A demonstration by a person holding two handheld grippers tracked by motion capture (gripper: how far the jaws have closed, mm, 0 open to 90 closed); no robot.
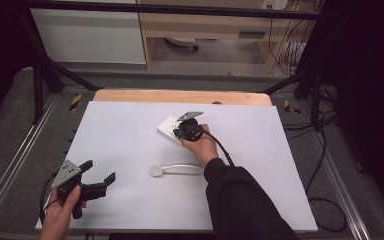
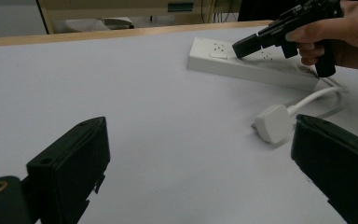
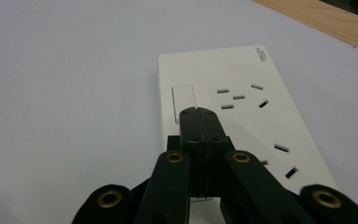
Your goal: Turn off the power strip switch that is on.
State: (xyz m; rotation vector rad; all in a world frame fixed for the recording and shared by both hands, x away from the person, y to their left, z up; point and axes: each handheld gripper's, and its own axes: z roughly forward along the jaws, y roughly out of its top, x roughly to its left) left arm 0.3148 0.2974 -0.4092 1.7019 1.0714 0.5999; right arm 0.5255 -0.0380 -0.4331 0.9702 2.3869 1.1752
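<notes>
Clenched right hand-held gripper [image 3: 196, 116] over power strip [image 3: 242, 116], strip's near end hidden; left hand-held gripper [image 1: 99, 171] spread wide.

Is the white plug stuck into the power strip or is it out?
Out. The plug lies loose on the table in front of the power strip, its cord curling back toward it, and the sockets on view are all empty.

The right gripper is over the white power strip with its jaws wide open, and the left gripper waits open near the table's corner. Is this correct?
Not quite. The right gripper is over the white power strip, but its jaws are pressed together, not wide open; the right gripper view shows them meeting near the strip's switch. The rest holds: the left gripper waits open near the table's corner.
</notes>
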